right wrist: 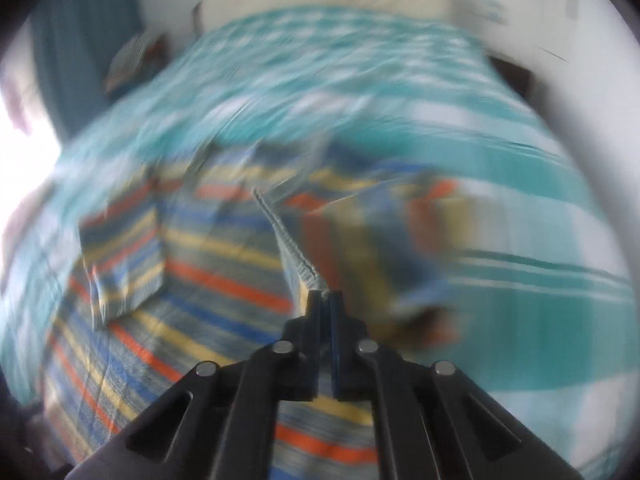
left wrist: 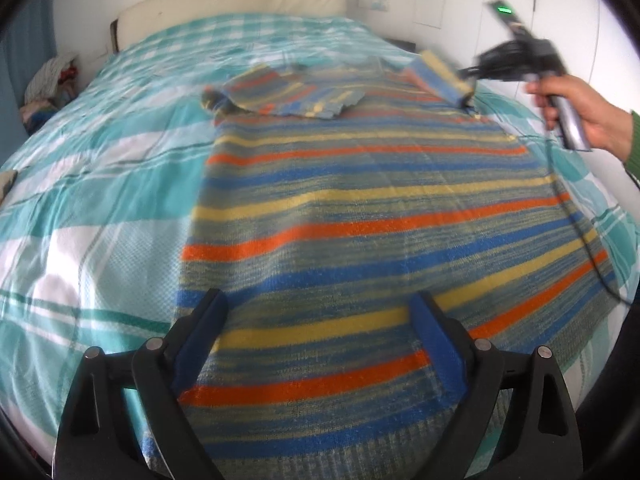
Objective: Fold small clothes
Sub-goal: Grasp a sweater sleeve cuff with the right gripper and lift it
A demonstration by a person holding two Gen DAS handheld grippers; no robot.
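Observation:
A knitted sweater point(left wrist: 360, 208) with blue, yellow and orange stripes lies flat on the bed, hem nearest me. One sleeve point(left wrist: 280, 96) is folded across its chest. My left gripper point(left wrist: 318, 300) hovers open over the hem, with nothing between its fingers. In the left wrist view, far right, a hand point(left wrist: 580, 108) holds my right gripper point(left wrist: 470, 78), which is shut on the cuff of the other sleeve point(left wrist: 440, 76) and holds it off the bed. The right wrist view is blurred; there the right gripper point(right wrist: 326, 294) pinches the ribbed cuff edge point(right wrist: 296, 256) above the sweater point(right wrist: 224, 272).
The bed cover point(left wrist: 100, 200) is a teal and white check. A cream headboard point(left wrist: 240, 0) stands at the back, a pile of clothes point(left wrist: 52, 80) beside the bed on the left. A thin black cable point(left wrist: 580, 240) trails over the sweater's right edge.

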